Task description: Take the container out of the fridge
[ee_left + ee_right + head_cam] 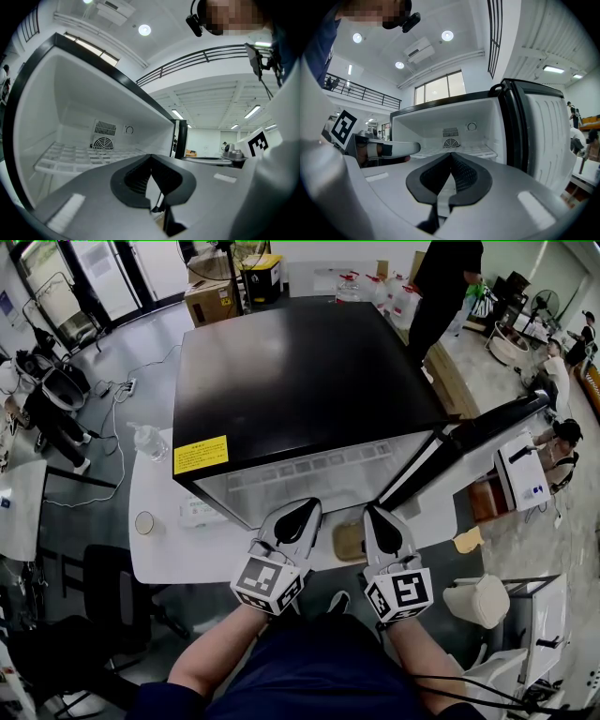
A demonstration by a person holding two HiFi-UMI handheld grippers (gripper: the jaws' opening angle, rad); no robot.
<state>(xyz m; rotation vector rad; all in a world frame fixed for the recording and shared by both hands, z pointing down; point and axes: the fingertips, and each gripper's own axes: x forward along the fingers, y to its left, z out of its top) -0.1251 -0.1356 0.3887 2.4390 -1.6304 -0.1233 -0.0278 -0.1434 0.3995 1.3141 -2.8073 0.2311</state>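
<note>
A black mini fridge (300, 371) stands on a white table (178, 554), its door (469, 442) swung open to the right. Inside, the left gripper view shows a white wire shelf (70, 157) and a round fan vent (103, 143); no container shows in there. The same bare shelf (461, 151) shows in the right gripper view. My left gripper (305, 509) and right gripper (375, 514) hover side by side just before the opening, both shut with nothing between the jaws. A tan square thing (349, 540) lies on the table's front edge between them.
A water bottle (150, 441) and a small round cup (144, 522) sit on the table left of the fridge. A white boxy appliance (523, 474) stands beyond the open door. A person (441, 287) stands behind the fridge; others sit at the far right.
</note>
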